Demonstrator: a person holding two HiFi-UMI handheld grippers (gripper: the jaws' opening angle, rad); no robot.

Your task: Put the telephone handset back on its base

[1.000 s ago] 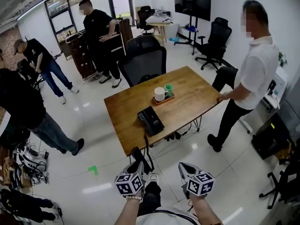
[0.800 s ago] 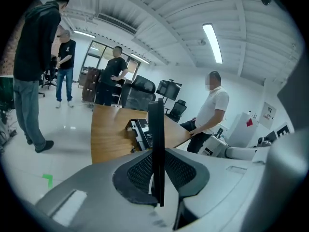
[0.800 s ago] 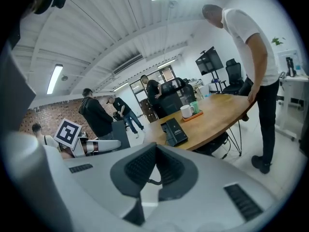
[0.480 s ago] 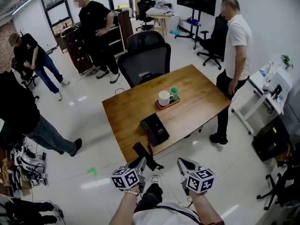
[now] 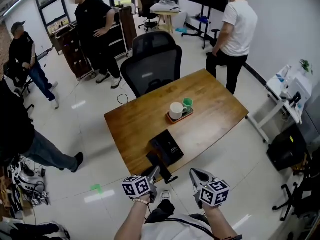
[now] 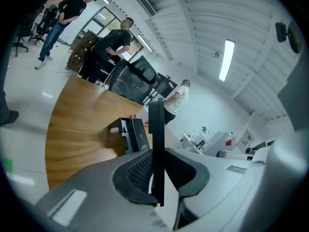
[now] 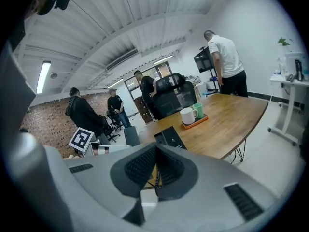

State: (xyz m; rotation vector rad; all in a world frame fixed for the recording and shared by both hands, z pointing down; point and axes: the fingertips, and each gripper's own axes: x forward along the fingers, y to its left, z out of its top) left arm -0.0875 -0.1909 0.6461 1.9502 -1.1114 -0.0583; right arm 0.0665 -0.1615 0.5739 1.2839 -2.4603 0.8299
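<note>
The black telephone base (image 5: 167, 146) lies near the front edge of the wooden table (image 5: 215, 109). My left gripper (image 5: 152, 173) is shut on the black handset (image 5: 159, 165) and holds it just off that front edge, a little short of the base. In the left gripper view the handset (image 6: 156, 129) stands edge-on between the pads, with the base (image 6: 135, 134) beyond it to the left. My right gripper (image 5: 196, 175) hangs shut and empty to the right, below the table's edge. Its own view shows the base (image 7: 169, 137) ahead.
A tray with a white mug (image 5: 176, 111) and a green cup (image 5: 187, 104) sits mid-table. A black office chair (image 5: 152, 64) stands at the far side. A person in white (image 5: 235, 29) stands beyond the far right corner, others at the left. A white side table (image 5: 292, 91) is at the right.
The left gripper has carried the handset forward to the table's front edge, close to the base. The person in white has walked from the table's right side to beyond its far corner.
</note>
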